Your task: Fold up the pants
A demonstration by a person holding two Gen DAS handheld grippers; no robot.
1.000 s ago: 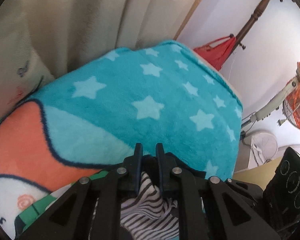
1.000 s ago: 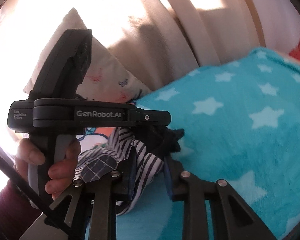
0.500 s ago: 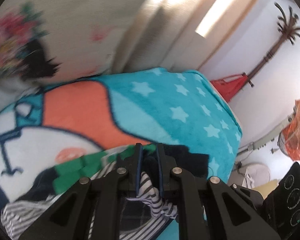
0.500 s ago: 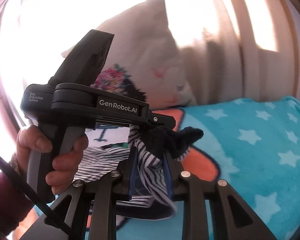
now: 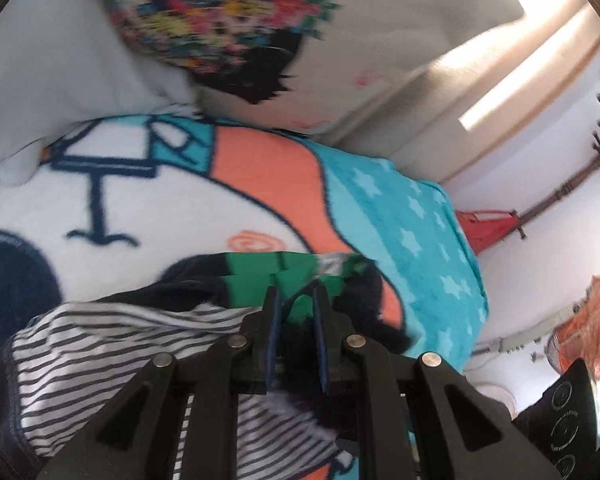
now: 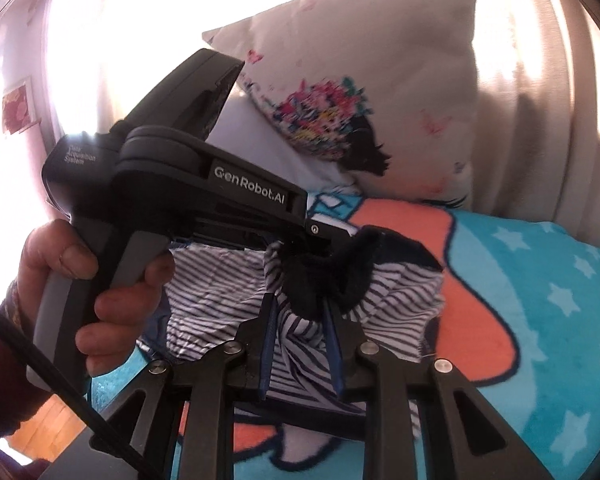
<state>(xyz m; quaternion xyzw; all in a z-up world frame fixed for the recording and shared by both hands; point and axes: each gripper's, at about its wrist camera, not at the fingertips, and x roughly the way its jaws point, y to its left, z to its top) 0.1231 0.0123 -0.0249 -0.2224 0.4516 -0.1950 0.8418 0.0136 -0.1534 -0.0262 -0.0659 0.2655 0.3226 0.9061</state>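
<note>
A fleece blanket (image 5: pixel 400 216), turquoise with pale stars and bearing a large cartoon print in white, orange and navy, is seen spread over the bed surface in both wrist views (image 6: pixel 540 320). Beige curtains (image 6: pixel 540 80) are noted behind it, strongly backlit on the left of the right wrist view. A cream pillow (image 6: pixel 380 80) printed with a multicoloured flower cluster and a black patch is propped at the head of the blanket; the same pillow (image 5: pixel 340 40) appears motion-blurred in the left wrist view. The pants (image 6: pixel 220 300), of white fabric with thin dark stripes and a dark navy band at the bunched edge, are recorded as lying on the blanket near the pillow, with one end gathered up off the surface between the two grippers. In the left wrist view the pants (image 5: pixel 120 344) are seen trailing to the lower left, a green patch and a dark portion lying just ahead of the fingertips. The left gripper (image 5: pixel 296 300) is nearly closed, with dark and striped cloth pinched between its blue-lined pads; it is held by a hand (image 6: pixel 100 292) with a dark red sleeve at the wrist. The right gripper (image 6: pixel 300 304) is likewise narrowly set and is clamped on a bunch of the striped cloth and its navy band. A wooden coat stand (image 5: pixel 572 176) with a red bag (image 5: pixel 488 228) is noted at the right wall.
</note>
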